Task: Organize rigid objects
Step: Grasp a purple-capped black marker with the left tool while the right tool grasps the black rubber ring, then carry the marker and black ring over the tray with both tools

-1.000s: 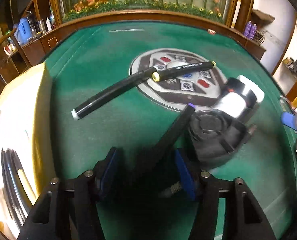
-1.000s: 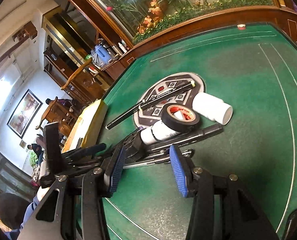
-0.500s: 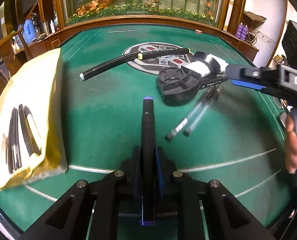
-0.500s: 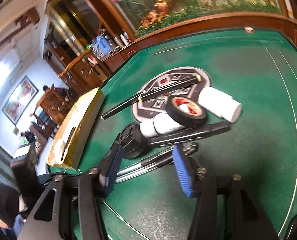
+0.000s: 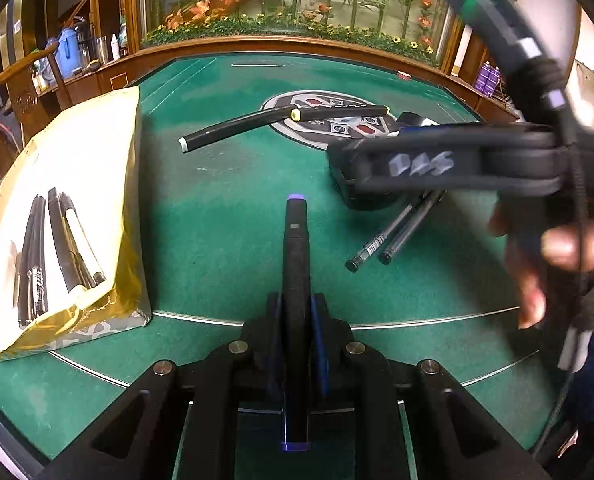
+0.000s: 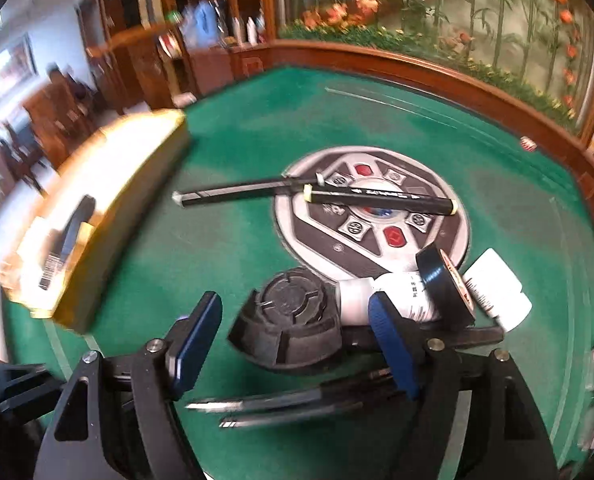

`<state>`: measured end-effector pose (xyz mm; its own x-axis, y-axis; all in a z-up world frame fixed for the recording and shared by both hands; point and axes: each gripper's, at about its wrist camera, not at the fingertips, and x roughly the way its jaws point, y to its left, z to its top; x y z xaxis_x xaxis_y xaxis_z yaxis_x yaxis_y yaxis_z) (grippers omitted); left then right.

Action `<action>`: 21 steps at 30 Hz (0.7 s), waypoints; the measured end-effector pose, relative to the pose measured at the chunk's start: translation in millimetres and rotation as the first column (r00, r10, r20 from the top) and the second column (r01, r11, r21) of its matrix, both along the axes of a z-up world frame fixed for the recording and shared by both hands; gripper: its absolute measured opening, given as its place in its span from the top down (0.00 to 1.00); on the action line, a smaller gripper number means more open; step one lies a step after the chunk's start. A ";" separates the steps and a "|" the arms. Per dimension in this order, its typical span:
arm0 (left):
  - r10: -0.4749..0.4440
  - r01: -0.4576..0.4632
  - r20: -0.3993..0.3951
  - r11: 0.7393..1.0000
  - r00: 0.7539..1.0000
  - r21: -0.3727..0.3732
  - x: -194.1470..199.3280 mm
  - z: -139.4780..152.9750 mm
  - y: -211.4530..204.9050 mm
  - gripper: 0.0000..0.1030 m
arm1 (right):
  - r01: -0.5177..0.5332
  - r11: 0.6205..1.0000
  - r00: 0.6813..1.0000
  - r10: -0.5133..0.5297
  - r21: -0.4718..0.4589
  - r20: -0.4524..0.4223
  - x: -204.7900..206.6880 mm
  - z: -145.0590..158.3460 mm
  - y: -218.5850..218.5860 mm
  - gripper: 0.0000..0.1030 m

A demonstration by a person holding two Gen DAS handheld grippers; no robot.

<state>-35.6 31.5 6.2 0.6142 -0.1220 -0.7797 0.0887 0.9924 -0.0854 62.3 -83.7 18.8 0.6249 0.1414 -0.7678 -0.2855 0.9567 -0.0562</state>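
My left gripper [image 5: 295, 314] is shut on a black marker with purple ends [image 5: 295, 248], which sticks out forward above the green felt. My right gripper [image 6: 293, 340] hangs over a black round ribbed cap [image 6: 293, 320]. Its jaws are opening; the cap lies between the blue pads [image 6: 195, 344] with a gap on the left side. In the left wrist view its blurred frame [image 5: 457, 164] crosses the right side, held by a hand [image 5: 557, 248]. Two long black markers [image 5: 233, 126] [image 5: 339, 111] lie across the table's centre panel. Two thin pens [image 5: 393, 236] lie near the cap.
A gold box [image 5: 77, 160] at the left holds several black pens. Behind the cap sit a black tape roll [image 6: 445, 288] and two white bottles [image 6: 497, 288] [image 6: 393, 292]. A wooden rail [image 5: 297, 46] borders the far side of the felt.
My left gripper closed on the purple-ended marker and drew back with it, then held still. My right gripper swung and rolled over the black cap, and its jaws widened.
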 end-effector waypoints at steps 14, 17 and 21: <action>0.032 -0.032 0.011 0.999 0.999 -0.022 1.3 -1.2 2.3 0.86 | -0.085 0.982 0.996 0.090 0.171 -0.018 -14.2 -4.0 -12.8 0.37; 0.046 -0.045 0.014 0.998 0.999 -0.034 -0.5 3.1 3.3 0.86 | -0.107 0.965 0.993 0.115 0.240 -0.019 -18.9 3.3 -12.5 0.37; 0.062 -0.061 0.035 0.998 0.997 -0.033 -5.3 11.0 5.4 0.86 | -0.112 0.961 0.993 0.116 0.253 -0.003 -23.0 8.4 -11.8 0.37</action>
